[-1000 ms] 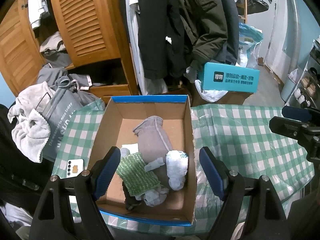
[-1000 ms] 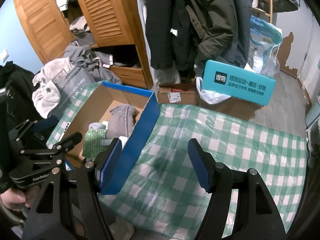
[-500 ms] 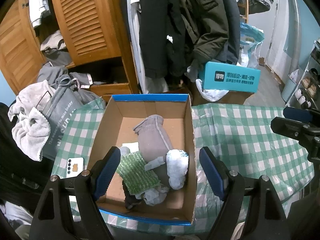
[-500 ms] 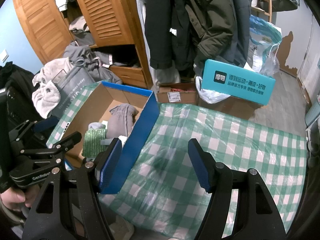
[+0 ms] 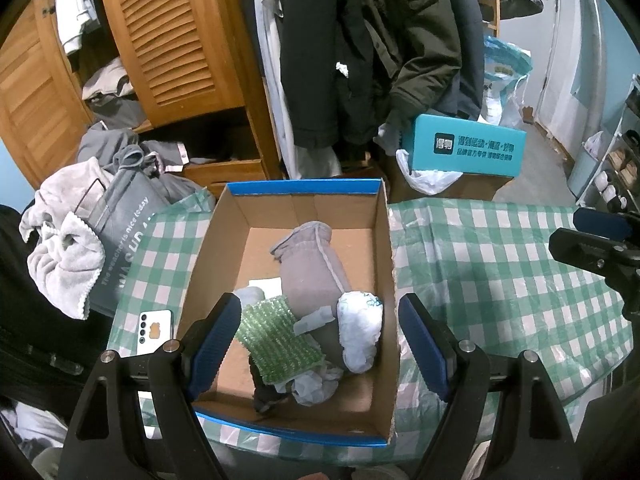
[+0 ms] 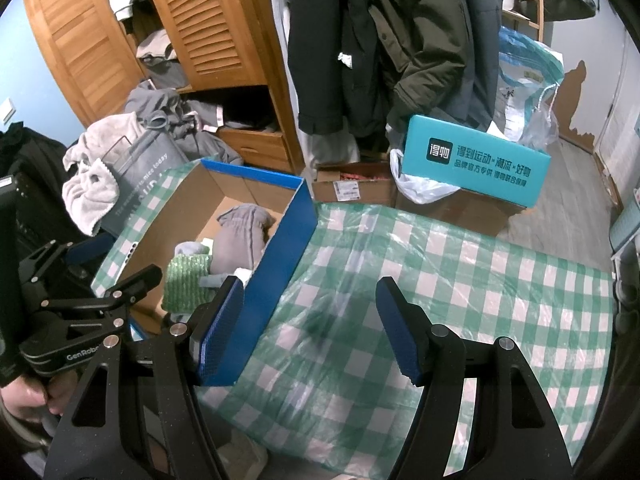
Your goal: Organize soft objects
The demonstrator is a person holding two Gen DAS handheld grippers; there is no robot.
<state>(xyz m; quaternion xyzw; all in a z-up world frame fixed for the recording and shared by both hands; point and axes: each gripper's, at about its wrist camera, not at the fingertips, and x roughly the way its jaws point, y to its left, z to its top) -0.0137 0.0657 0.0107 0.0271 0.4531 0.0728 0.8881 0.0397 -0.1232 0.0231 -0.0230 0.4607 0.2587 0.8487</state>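
A blue-rimmed cardboard box [image 5: 382,248] sits on the green checked tablecloth [image 5: 480,272]. Inside it lie a grey fleece mitten [image 5: 310,264], a green knitted cloth [image 5: 276,340], a white printed sock roll [image 5: 360,328], and pale and dark socks [image 5: 308,388]. My left gripper [image 5: 320,344] is open and empty, held above the box's near end. My right gripper [image 6: 310,330] is open and empty over the bare cloth, just right of the box's blue wall [image 6: 280,276]. The mitten [image 6: 240,236] and green cloth [image 6: 186,280] also show in the right wrist view.
A white phone [image 5: 154,330] lies on the cloth left of the box. A grey bag with towels [image 5: 100,232] stands at the far left. A teal carton [image 5: 464,148] on cardboard boxes stands behind the table. Hanging coats [image 5: 360,48] and a wooden wardrobe [image 5: 172,40] are beyond.
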